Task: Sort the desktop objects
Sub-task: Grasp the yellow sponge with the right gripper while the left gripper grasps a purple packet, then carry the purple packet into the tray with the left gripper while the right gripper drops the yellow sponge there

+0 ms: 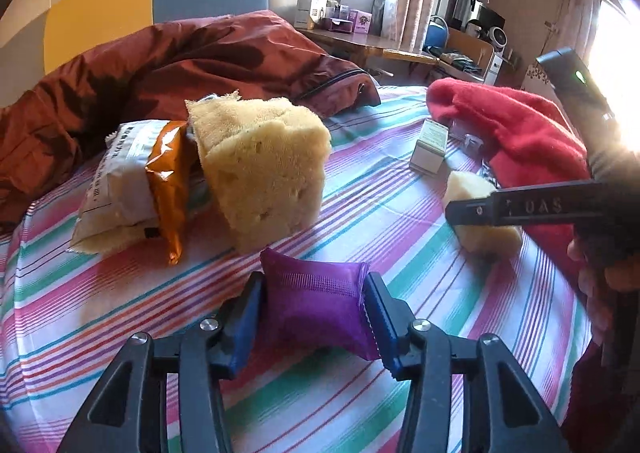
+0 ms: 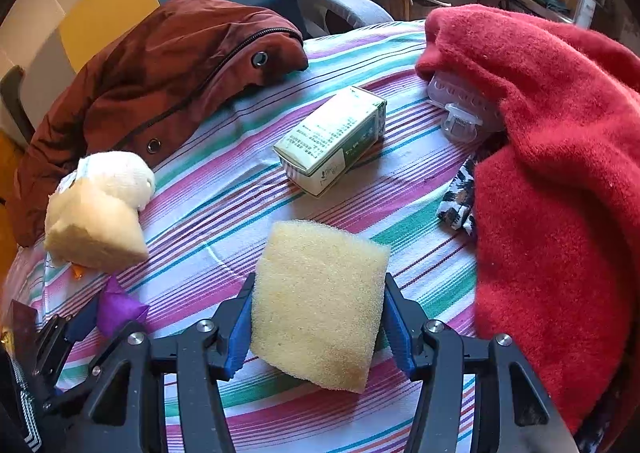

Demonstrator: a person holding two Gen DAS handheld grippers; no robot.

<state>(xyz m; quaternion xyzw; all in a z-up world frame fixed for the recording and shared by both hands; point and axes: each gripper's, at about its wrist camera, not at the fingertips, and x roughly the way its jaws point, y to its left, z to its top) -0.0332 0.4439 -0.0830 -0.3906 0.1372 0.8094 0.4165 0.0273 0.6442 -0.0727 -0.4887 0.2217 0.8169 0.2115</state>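
1. Left claw (image 1: 314, 309): clamped on purple pouch (image 1: 316, 305), low over striped bench (image 1: 380, 209).
2. Right claw (image 2: 318, 317): clamped on yellow sponge (image 2: 320, 301).
3. Unsorted, I judge: big sponge (image 1: 260, 169) at 11 o'clock of the pouch; green box (image 2: 332, 141) at 12 o'clock of the yellow sponge.

A bare strip of striped cloth (image 2: 224, 205) runs between a brown jacket (image 2: 152, 85) and red blanket (image 2: 552, 173), interrupted only by a small green box (image 2: 332, 137).
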